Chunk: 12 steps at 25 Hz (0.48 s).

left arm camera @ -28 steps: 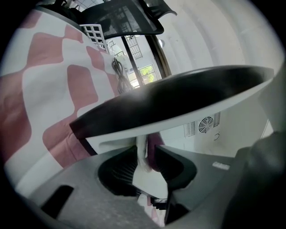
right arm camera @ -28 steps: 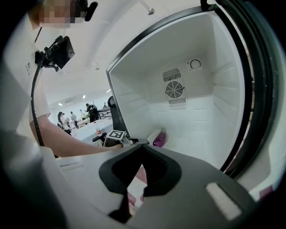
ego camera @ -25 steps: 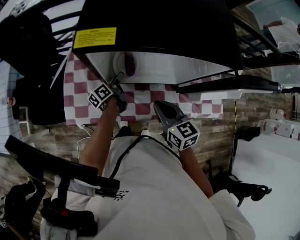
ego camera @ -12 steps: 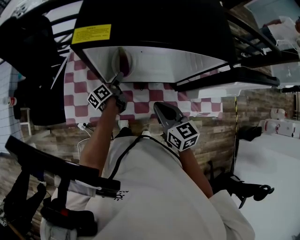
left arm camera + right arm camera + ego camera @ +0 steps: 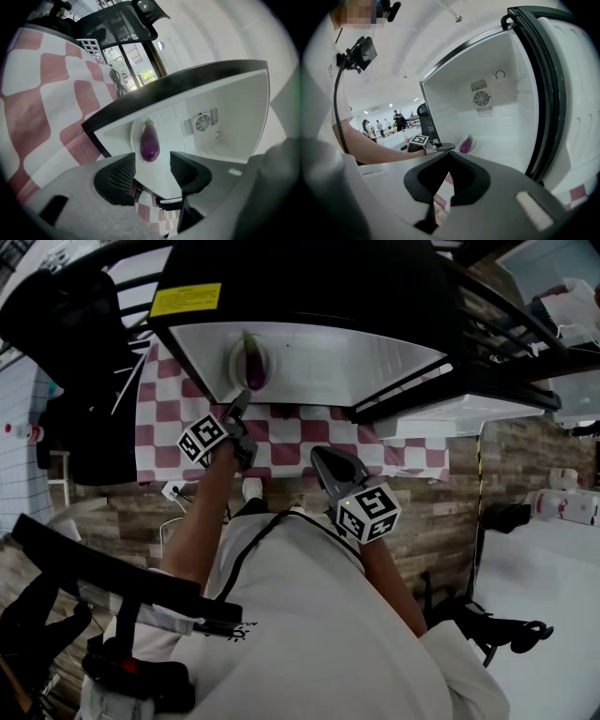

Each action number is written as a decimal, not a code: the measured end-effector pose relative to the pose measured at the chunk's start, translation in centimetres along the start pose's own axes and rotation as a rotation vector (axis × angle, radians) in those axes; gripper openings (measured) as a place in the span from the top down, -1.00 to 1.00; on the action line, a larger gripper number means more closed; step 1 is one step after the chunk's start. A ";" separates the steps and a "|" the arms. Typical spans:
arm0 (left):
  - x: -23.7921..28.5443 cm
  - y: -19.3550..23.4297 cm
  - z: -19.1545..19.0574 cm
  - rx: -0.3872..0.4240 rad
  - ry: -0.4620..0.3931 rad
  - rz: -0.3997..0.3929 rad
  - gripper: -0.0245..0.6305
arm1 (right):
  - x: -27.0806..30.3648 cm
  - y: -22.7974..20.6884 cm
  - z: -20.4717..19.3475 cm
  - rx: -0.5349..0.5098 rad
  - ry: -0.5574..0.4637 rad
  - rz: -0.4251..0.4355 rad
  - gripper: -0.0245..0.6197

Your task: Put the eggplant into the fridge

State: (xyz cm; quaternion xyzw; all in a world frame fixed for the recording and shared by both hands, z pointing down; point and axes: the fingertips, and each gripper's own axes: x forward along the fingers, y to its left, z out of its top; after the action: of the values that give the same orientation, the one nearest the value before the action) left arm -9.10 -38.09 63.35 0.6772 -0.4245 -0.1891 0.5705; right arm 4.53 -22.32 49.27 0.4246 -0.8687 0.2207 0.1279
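1. Fridge (image 5: 319, 362) stood open on the pink-checked desk cloth (image 5: 281, 432).
2. Eggplant (image 5: 254, 367) lay on a plate (image 5: 236, 362) inside the fridge, stem toward the fridge's back.
3. Left gripper (image 5: 238, 403) before the fridge had just been opening and was released; right gripper (image 5: 328, 460) was clenched, empty.

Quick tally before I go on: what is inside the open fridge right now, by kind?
eggplant: 1
white plate, under the eggplant: 1
Total: 2
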 end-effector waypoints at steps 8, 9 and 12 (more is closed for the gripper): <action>-2.6 -1.8 -1.4 0.096 -0.003 0.010 0.46 | -1.8 -0.1 -0.1 -0.002 -0.037 0.037 0.90; -3.0 -2.1 -1.6 0.113 -0.003 0.011 0.49 | -2.0 -0.1 -0.1 -0.004 -0.042 0.043 0.90; -4.2 -2.9 -2.4 0.156 -0.006 0.015 0.60 | -2.8 -0.1 -0.3 -0.016 -0.053 0.063 0.90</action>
State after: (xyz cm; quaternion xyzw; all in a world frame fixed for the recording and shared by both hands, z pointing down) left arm -8.66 -33.36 60.36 0.7158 -0.4448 -0.1533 0.5159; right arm 6.30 -20.28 48.39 0.4015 -0.8865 0.2064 0.1012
